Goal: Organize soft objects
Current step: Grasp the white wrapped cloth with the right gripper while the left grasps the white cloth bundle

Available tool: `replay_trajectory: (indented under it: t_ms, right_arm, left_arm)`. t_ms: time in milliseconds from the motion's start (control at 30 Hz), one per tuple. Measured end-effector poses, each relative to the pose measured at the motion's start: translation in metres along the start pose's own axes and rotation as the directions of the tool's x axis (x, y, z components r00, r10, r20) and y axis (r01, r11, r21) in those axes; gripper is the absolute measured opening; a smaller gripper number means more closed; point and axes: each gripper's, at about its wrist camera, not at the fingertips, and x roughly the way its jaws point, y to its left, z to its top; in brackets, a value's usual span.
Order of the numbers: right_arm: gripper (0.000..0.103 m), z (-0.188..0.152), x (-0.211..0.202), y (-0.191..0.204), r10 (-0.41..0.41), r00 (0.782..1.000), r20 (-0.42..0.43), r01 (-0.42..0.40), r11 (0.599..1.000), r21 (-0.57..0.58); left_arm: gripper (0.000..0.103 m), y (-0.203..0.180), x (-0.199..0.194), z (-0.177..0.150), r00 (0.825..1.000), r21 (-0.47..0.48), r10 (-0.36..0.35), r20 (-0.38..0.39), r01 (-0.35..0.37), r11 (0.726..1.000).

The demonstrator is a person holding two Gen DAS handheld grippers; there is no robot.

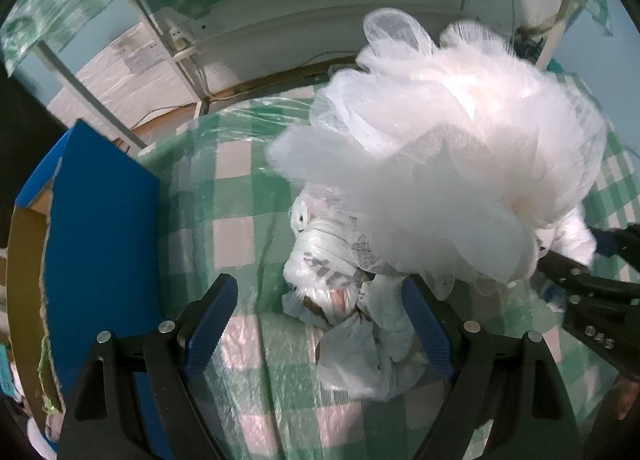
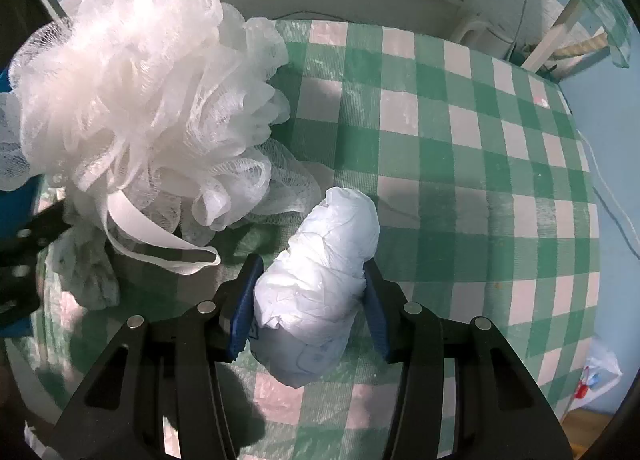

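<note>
sitting between the two blue pads of the right gripper [image 2: 310, 300], the white plastic bundle [image 2: 320, 284] is lying on the green checked tablecloth [image 2: 460, 164]. its long axis is running away from the camera, along the fingers, so the pads are meeting its two long sides. the left pad is touching the wrap and the right pad seems to be touching too, so i am judging the jaws as clamped on the bundle, not wide apart. the gripper is pointing steeply down at the table.

the left gripper [image 1: 320, 324] is also pointing down with its jaws standing wide apart. a crumpled white wrapped piece [image 1: 360, 340] is lying between them, closer to the right pad, but it is not being pressed. the big white mesh sponge [image 1: 440, 156] is lying just beyond it, between both grippers. a blue box [image 1: 100, 228] is standing to the left, probably the place for the soft things.
</note>
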Motion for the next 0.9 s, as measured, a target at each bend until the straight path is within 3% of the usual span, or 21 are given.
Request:
replay_trajectory:
  t_ms: [200, 267, 300, 467, 600, 900]
  right_arm:
    - [0.048, 0.007, -0.004, -0.005, 0.020, 1.000, 0.007, -0.020, 1.000, 0.000]
    - [0.048, 0.006, -0.006, -0.008, 0.026, 1.000, 0.007, -0.026, 1.000, -0.002]
    - [0.048, 0.006, -0.006, -0.008, 0.028, 1.000, 0.007, -0.027, 1.000, -0.002]
    - [0.048, 0.008, -0.007, -0.011, 0.030, 1.000, 0.001, -0.030, 1.000, 0.003]
    - [0.048, 0.011, -0.010, -0.008, 0.037, 0.999, 0.013, -0.036, 0.999, -0.009]
    - [0.047, 0.013, -0.027, 0.002, 0.019, 0.998, 0.066, -0.016, 0.998, -0.056]
  left_arm:
    - [0.085, 0.000, 0.016, -0.006, 0.999, 0.027, 0.001, -0.036, 0.000, 1.000]
    - [0.076, 0.000, 0.018, -0.008, 0.999, 0.034, 0.000, -0.039, 0.002, 0.999]
    - [0.063, 0.000, 0.019, -0.010, 0.999, 0.040, -0.006, -0.045, 0.007, 0.999]
    - [0.057, 0.000, 0.016, -0.019, 0.999, 0.054, -0.014, -0.038, 0.016, 0.998]
    - [0.045, 0.004, 0.009, -0.024, 0.999, 0.042, -0.025, -0.024, 0.026, 0.999]
    - [0.041, 0.016, -0.013, -0.036, 1.000, 0.043, 0.012, 0.016, -0.013, 0.999]
